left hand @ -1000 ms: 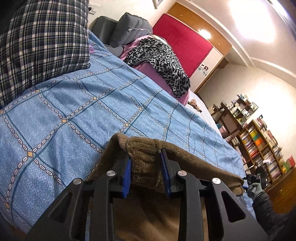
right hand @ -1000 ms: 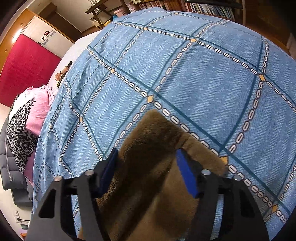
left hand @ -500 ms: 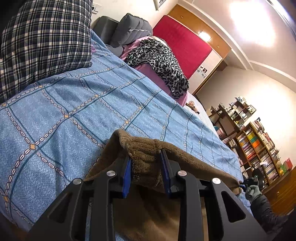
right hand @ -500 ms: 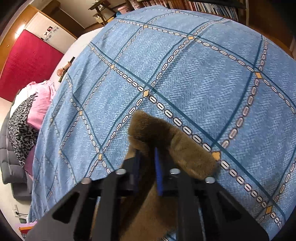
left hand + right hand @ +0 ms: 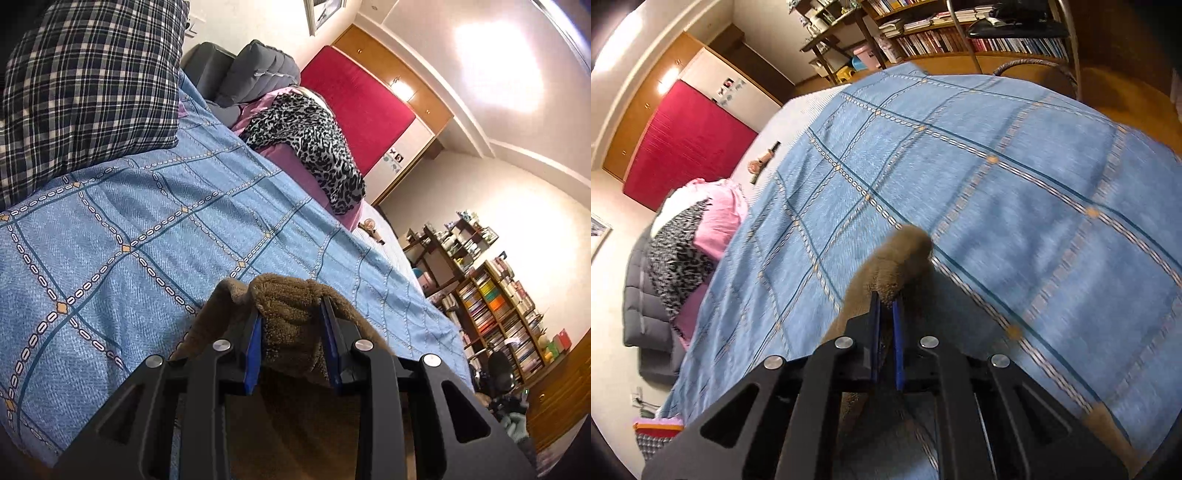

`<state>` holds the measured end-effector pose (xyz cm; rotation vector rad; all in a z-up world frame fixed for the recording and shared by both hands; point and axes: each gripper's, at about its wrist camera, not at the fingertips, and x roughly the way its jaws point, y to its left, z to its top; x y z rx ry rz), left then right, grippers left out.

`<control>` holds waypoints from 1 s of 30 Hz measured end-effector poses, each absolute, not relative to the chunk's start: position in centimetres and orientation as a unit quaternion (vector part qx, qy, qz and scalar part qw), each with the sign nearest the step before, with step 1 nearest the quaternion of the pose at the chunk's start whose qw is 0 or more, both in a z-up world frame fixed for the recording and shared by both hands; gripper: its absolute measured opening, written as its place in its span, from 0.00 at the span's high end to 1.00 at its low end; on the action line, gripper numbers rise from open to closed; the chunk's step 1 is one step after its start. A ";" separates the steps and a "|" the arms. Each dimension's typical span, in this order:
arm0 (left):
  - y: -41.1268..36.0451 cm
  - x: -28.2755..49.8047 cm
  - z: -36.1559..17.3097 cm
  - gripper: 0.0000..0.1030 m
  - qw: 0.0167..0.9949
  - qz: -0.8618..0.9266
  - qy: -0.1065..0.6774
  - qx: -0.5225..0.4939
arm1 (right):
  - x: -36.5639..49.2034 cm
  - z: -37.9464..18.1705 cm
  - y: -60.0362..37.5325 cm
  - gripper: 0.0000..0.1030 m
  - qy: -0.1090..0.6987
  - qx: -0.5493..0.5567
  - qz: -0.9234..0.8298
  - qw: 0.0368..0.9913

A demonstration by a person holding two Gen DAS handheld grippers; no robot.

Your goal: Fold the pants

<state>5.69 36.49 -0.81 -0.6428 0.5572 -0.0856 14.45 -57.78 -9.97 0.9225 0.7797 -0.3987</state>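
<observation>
A bed [image 5: 122,236] fills most of both views, spread with a blue cover crossed by a dark grid of chain-like lines and small orange diamonds. Beyond the left gripper's [image 5: 291,325] fingers [image 5: 254,341] and to their left lies a dark plaid pillow [image 5: 88,85]; farther out sit a grey padded cushion [image 5: 258,70], pink bedding and a leopard-print cloth [image 5: 306,136]. A red panel [image 5: 354,103] stands against the far wall beside wooden cupboard doors, and to the right of the fingers bookshelves [image 5: 495,306] packed with books line the wall.

The brown fleece pants [image 5: 291,314] lie at the near edge of the bed. The left gripper's fingers are clenched on a thick bunched fold of them, the fabric bulging between the blue pads. The right gripper [image 5: 886,314] has its fingers pinched nearly together on a thin ridge of the same pants [image 5: 897,258], which stands up past the fingertips above the cover.

The right view is smeared by motion, so the cover's pattern there is hard to read. Both gripper bodies hide most of the pants below the fingers. The dark shapes at the lower right of the left view cannot be made out.
</observation>
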 end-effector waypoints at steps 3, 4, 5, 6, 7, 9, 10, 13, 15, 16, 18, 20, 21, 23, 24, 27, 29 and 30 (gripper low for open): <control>36.9 4.7 -0.1 0.73 0.912 -0.045 0.258 -0.315 | 9.8 -9.3 -57.2 0.94 0.348 0.444 -0.179 0.806; 37.0 4.4 0.1 0.73 0.912 -0.045 0.255 -0.316 | 8.0 -9.1 -56.9 0.94 0.344 0.448 -0.178 0.806; 37.2 3.9 0.3 0.73 0.913 -0.046 0.251 -0.318 | 6.8 -9.0 -56.7 0.94 0.340 0.451 -0.177 0.806; 37.4 3.5 0.5 0.73 0.914 -0.046 0.248 -0.319 | 5.6 -8.9 -56.4 0.94 0.337 0.453 -0.175 0.806; 37.7 3.0 0.6 0.73 0.914 -0.045 0.245 -0.320 | 4.1 -9.0 -56.0 0.94 0.336 0.455 -0.175 0.806; 38.0 2.1 0.8 0.73 0.914 -0.044 0.240 -0.325 | 1.6 -9.3 -55.5 0.94 0.331 0.467 -0.173 0.801; 38.2 1.6 0.7 0.73 0.913 -0.044 0.238 -0.330 | 0.6 -9.5 -55.2 0.94 0.329 0.474 -0.172 0.799; 38.8 0.5 0.4 0.73 0.907 -0.049 0.232 -0.348 | -2.2 -10.2 -54.5 0.94 0.321 0.487 -0.171 0.794; 39.1 0.0 0.1 0.73 0.905 -0.051 0.232 -0.353 | -3.0 -10.7 -54.0 0.94 0.324 0.482 -0.169 0.796; 39.3 -0.1 0.0 0.73 0.905 -0.049 0.233 -0.354 | -3.2 -11.2 -53.7 0.94 0.329 0.480 -0.165 0.796; 39.5 -0.3 -0.6 0.73 0.903 -0.047 0.238 -0.355 | -3.5 -12.1 -53.5 0.94 0.332 0.483 -0.159 0.795; 39.6 -0.3 -1.3 0.73 0.900 -0.044 0.242 -0.360 | -3.8 -13.1 -53.6 0.80 0.333 0.482 -0.162 0.794; 39.7 -0.3 -1.6 0.73 0.898 -0.042 0.243 -0.364 | -3.7 -13.5 -53.7 0.71 0.335 0.482 -0.166 0.793; 39.9 -0.2 -2.3 0.73 0.895 -0.038 0.245 -0.371 | -3.8 -14.3 -53.8 0.42 0.327 0.491 -0.168 0.790; 39.9 -0.2 -2.4 0.73 0.894 -0.036 0.246 -0.372 | -4.0 -14.8 -53.9 0.41 0.321 0.498 -0.170 0.787; 39.8 0.0 -2.7 0.73 0.894 -0.034 0.248 -0.371 | -3.7 -16.0 -54.6 0.41 0.313 0.513 -0.174 0.780; 39.4 0.2 -2.4 0.73 0.896 -0.034 0.249 -0.365 | -3.6 -17.1 -55.4 0.41 0.310 0.524 -0.179 0.773; 39.3 0.3 -2.2 0.73 0.897 -0.033 0.250 -0.362 | -3.6 -17.4 -55.5 0.41 0.308 0.526 -0.179 0.772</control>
